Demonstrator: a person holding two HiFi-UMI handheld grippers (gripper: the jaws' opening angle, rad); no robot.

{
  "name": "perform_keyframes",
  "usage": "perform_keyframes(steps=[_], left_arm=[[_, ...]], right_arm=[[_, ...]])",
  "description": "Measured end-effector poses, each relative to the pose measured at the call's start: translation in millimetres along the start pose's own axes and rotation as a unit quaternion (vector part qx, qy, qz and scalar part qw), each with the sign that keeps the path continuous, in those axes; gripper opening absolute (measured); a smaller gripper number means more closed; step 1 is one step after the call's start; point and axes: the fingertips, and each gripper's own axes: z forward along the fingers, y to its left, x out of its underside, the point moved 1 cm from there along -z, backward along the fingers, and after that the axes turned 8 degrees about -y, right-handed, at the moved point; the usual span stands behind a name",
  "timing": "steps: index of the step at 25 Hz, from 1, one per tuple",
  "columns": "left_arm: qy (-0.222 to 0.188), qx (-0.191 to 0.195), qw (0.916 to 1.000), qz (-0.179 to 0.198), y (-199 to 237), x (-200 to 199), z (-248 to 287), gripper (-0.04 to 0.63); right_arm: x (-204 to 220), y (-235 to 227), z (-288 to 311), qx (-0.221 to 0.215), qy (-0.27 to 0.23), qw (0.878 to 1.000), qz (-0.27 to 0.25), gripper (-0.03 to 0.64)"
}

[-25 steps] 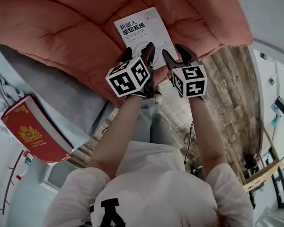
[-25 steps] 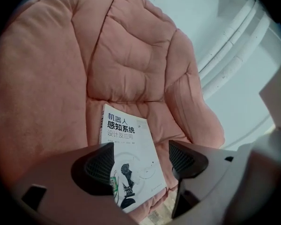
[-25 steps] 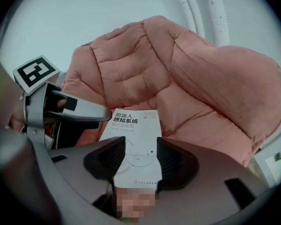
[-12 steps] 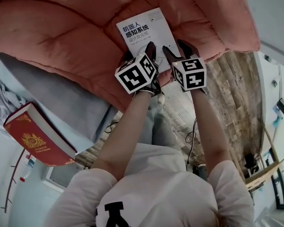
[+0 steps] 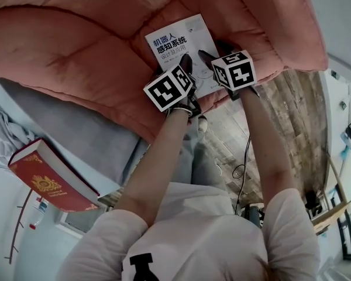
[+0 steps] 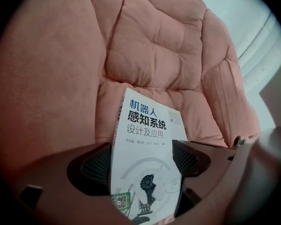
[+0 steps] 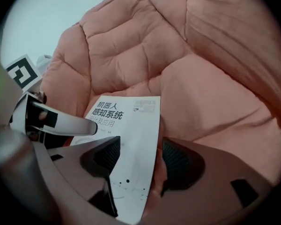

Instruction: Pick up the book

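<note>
A white paperback book (image 5: 176,44) with blue and black print lies flat on the pink sofa seat (image 5: 76,51). My left gripper (image 5: 173,69) hangs over the book's near edge. Its jaws have just been opening and stand wide, with the book (image 6: 145,172) lying between the ribbed pads (image 6: 90,165), which do not press on it. My right gripper (image 5: 213,54) is at the book's near right corner. Its jaws have also just been opening, and the book's right edge (image 7: 131,139) runs between them, unpressed. The left gripper (image 7: 51,122) shows at the left of the right gripper view.
A thick red book (image 5: 47,177) with a gold crest lies on a pale surface at the lower left. Puffy sofa cushions (image 6: 154,46) rise behind the white book, and an armrest (image 5: 292,22) stands to its right. A wooden floor (image 5: 281,104) lies below the seat's front edge.
Both grippers have come down and forward onto the white book's near edge. Their jaws stand wider than before. The right gripper now overlaps the book's corner.
</note>
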Motion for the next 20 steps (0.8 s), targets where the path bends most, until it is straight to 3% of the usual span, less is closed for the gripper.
perform_keyframes(steps=[4,9,14,20], left_arm=[[0.001,0.002,0.9999,0.013,-1.6,2.0,3.9,0.399],[-0.003,0.004,0.9995,0.03,-3.7,3.6,5.7,0.397],[-0.002,0.001,0.9996,0.027,-0.1,3.1,7.8,0.396],[0.038,-0.002,0.9976,0.058,8.2,17.1,25.3,0.397]], right_arm=[[6.4,-3.8,13.1,-0.022,0.025,0.999,0.0,0.284],[12.5,-11.1,22.6,-0.047,0.052,0.997,0.038,0.311],[9.4,0.3,20.7,-0.131,0.094,0.985,0.055,0.311],[21.4,-3.3,30.8,-0.133,0.126,0.981,0.069,0.336]])
